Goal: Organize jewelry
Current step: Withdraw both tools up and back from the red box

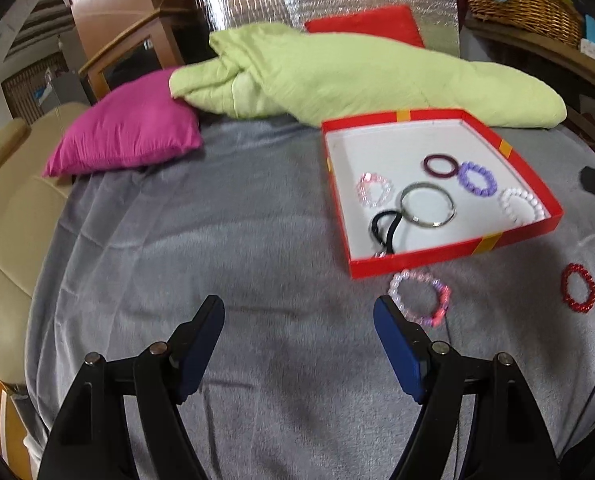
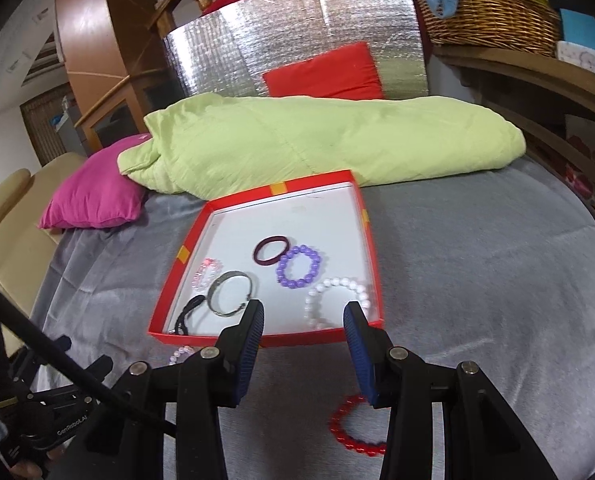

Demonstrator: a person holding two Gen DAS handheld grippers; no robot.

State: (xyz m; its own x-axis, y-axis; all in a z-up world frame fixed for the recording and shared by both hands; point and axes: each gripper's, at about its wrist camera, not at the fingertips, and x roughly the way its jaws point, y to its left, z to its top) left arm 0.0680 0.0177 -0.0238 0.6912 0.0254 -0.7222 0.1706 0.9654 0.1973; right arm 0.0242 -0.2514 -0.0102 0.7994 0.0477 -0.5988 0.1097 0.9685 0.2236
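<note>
A shallow red box (image 1: 449, 250) (image 2: 185, 258) with a white floor lies on the grey blanket. It holds several bracelets: a maroon bangle (image 1: 441, 166) (image 2: 271, 250), a purple bead bracelet (image 1: 477, 178) (image 2: 299, 266), a white bead bracelet (image 1: 523, 204) (image 2: 335, 300), a silver bangle (image 1: 427, 206) (image 2: 231, 294), a pale pink one (image 1: 373, 190) and a black band (image 1: 385, 226). A pink-white bead bracelet (image 1: 419, 298) lies outside, by my open, empty left gripper (image 1: 299, 316). A red bead bracelet (image 1: 577, 288) (image 2: 355, 426) lies under my open, empty right gripper (image 2: 303, 318).
A green quilt (image 1: 357, 76) (image 2: 297, 140) lies behind the box, with a magenta pillow (image 1: 129, 136) (image 2: 93, 196) at the left and a red cushion (image 2: 323, 72) against a silver panel. A wicker basket (image 2: 485, 8) sits on a shelf at the right. The left gripper's body (image 2: 37, 408) shows at the lower left.
</note>
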